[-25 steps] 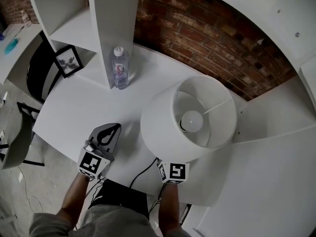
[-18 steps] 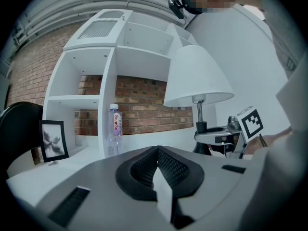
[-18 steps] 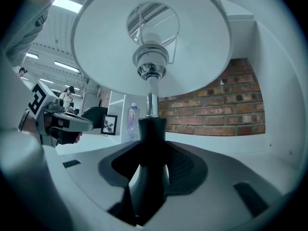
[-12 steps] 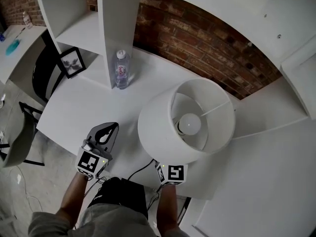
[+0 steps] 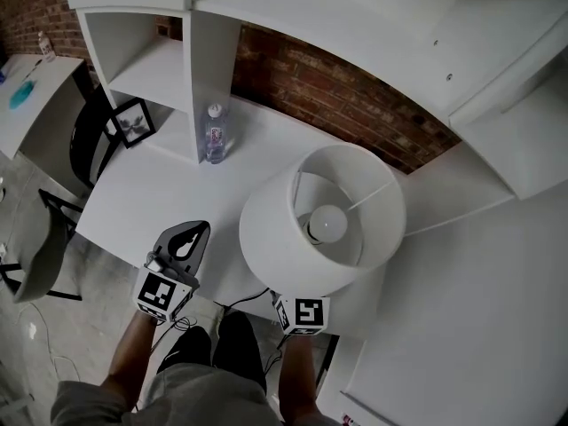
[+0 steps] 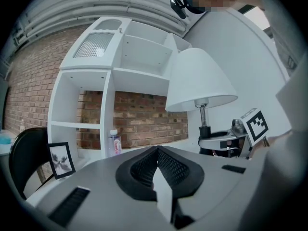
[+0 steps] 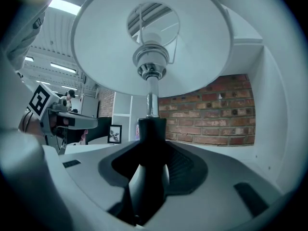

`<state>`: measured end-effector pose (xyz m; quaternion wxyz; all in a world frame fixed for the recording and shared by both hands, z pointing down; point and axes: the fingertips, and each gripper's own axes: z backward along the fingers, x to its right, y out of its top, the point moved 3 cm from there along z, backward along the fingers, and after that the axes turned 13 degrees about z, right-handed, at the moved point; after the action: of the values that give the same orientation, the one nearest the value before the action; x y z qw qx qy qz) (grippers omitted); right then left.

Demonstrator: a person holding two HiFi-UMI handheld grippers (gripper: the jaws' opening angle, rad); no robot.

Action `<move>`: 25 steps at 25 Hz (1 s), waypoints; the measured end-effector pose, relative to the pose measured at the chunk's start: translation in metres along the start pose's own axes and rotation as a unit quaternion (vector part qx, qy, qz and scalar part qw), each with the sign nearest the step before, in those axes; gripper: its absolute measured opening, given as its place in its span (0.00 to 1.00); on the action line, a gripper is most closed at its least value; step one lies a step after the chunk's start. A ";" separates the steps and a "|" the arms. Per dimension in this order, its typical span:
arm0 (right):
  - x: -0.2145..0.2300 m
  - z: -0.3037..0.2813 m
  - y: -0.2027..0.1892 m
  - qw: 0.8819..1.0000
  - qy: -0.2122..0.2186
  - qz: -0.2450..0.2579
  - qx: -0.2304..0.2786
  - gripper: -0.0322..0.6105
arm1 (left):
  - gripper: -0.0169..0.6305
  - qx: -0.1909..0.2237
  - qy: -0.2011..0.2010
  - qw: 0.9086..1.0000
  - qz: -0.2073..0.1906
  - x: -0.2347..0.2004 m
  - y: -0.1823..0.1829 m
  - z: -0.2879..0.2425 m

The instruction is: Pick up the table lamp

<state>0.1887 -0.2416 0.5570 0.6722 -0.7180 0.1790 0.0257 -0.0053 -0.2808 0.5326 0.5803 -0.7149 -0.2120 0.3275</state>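
A home-style study corner: a white desk (image 5: 151,193) against a bare brick wall (image 5: 337,96), an open white shelving unit (image 5: 213,60) at its far left with a framed picture (image 5: 131,121) and water bottle (image 5: 214,133), a black chair (image 5: 89,136), a shaded table lamp (image 5: 284,229); the ceiling strip lights (image 7: 62,6) suggest it may be a staged set

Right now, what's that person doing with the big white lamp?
A person holds a gripper in each hand. The right gripper is clamped on the dark stem of the table lamp, under its white shade, holding it upright over the white desk. The left gripper is shut and empty, off to the side. A water bottle and a framed picture stand farther back.
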 end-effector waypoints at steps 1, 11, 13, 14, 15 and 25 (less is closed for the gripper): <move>-0.001 0.003 0.006 1.000 0.000 0.000 -0.001 0.31 | 0.03 0.000 -0.002 1.000 0.002 0.003 0.007 0.003; -0.010 0.030 0.071 1.000 0.000 -0.004 0.000 0.31 | 0.03 0.006 -0.008 1.000 0.001 0.021 0.064 0.037; -0.012 0.035 0.080 1.000 0.001 -0.005 -0.001 0.31 | 0.03 0.009 -0.007 1.000 -0.003 0.024 0.075 0.045; -0.013 0.039 0.085 1.000 0.001 -0.007 -0.002 0.31 | 0.03 0.010 -0.007 1.000 -0.006 0.026 0.079 0.049; -0.015 0.043 0.089 1.000 0.002 -0.008 -0.004 0.31 | 0.03 0.013 -0.008 1.000 -0.007 0.028 0.083 0.053; -0.030 0.091 0.117 1.000 -0.001 -0.007 -0.018 0.31 | 0.03 0.020 0.002 1.000 -0.001 0.044 0.098 0.099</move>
<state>0.1452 -0.1505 0.4449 0.6596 -0.7311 0.1728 0.0253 -0.0532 -0.2054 0.4163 0.5954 -0.7033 -0.2053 0.3298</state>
